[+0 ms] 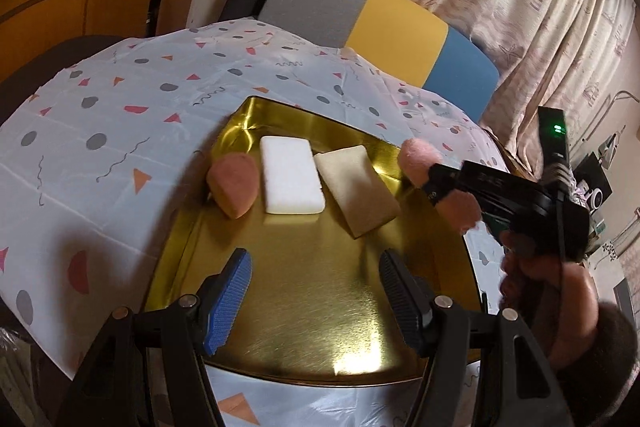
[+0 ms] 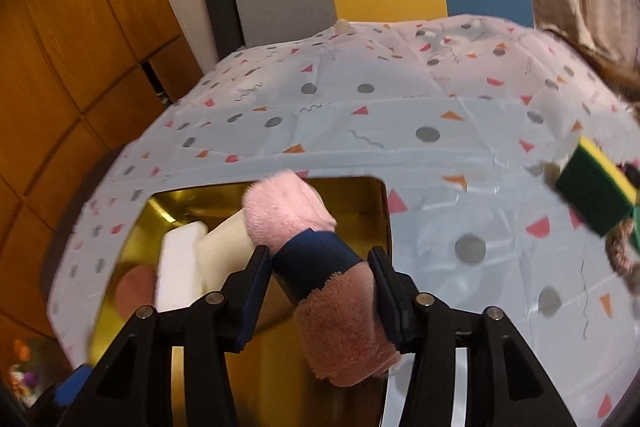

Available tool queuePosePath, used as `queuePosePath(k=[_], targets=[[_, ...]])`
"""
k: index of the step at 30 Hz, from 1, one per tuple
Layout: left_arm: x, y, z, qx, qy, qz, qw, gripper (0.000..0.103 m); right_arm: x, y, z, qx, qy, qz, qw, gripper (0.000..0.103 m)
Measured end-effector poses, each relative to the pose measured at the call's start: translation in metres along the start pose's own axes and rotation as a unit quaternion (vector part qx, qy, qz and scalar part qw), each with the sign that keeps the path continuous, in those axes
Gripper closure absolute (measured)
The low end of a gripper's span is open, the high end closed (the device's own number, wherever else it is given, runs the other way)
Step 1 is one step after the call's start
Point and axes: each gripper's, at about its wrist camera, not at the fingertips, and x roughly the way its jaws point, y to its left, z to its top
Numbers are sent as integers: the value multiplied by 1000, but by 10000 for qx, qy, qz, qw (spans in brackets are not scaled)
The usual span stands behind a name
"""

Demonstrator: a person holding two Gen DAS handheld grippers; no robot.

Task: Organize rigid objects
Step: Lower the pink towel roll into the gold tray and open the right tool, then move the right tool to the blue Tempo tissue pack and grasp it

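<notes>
Two sets of jaws are mine, and they are doing different work. The right gripper (image 2: 320, 291) has its jaws clamped on a pink fluffy roll (image 2: 316, 259), the pads pressing on the dark blue band around its middle; I judge the band the firmest place to hold, since the pile at either end would give. The roll hangs tilted above the right part of the gold tray (image 1: 404, 347), not yet set down, pale end forward. The left gripper (image 1: 316, 295) has its jaws wide apart with nothing between them, low over the near bare part of the tray; my guess is that it waits there to steady or receive. Outward in the tray: a pink teardrop sponge (image 1: 234, 189), a white block (image 1: 292, 181) and a cream block (image 1: 356, 189) lie side by side in a row along the far half, close together. The row leaves open floor to its right, which looks like the place for the roll. Beyond the tray on the patterned tabletop (image 2: 360, 123), a green-and-yellow scouring sponge (image 2: 596, 195) sits well apart at the right, not yet gathered. A person's hand (image 1: 560, 291) grips the right tool.
</notes>
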Motion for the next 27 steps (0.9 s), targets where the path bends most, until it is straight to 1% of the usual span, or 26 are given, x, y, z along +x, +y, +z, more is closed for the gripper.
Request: queuePosePath(k=[2,3,4,5,9,14,15,17,21,25,27], targets=[[1,3,0,-40,10,17,10000,36,7,0,5,-71,-54,-155,9998,50],[1,5,0,-58,18,19,10000,36,10,0,8,-115,-81,-219,9997,48],[1,5,-1,-70,25,14,10000,36,11,0,10,-131,-96,-267,9995,43],[1,5,-2,-75,33,-4,10000,36,10,-1,11,-135,-129,-300,9994,41],[4,4,-3,-74,63,-33,9999,36,-1,-4,10,-184,-284,-225,9992,39],[9,-4,-5,-77,130,-222,9996,36,-26,-10,0,-257,-488,-139,9984,30],[9,-7,-6,-54,133,-277,9995,36,-31,-13,-3,-264,-527,-120,9982,29],[10,-14,-7,49,125,-337,9993,36,-39,-16,-7,-297,-561,-73,9980,29],[8,-32,-9,333,56,-301,9990,36,-55,-23,-18,-411,-594,-48,9974,28],[4,-50,-13,595,-24,-253,9979,36,-70,-40,-30,-393,-652,-89,9971,26],[3,-60,-15,734,-41,-288,9969,36,-77,-52,-38,-362,-645,-152,9971,25]])
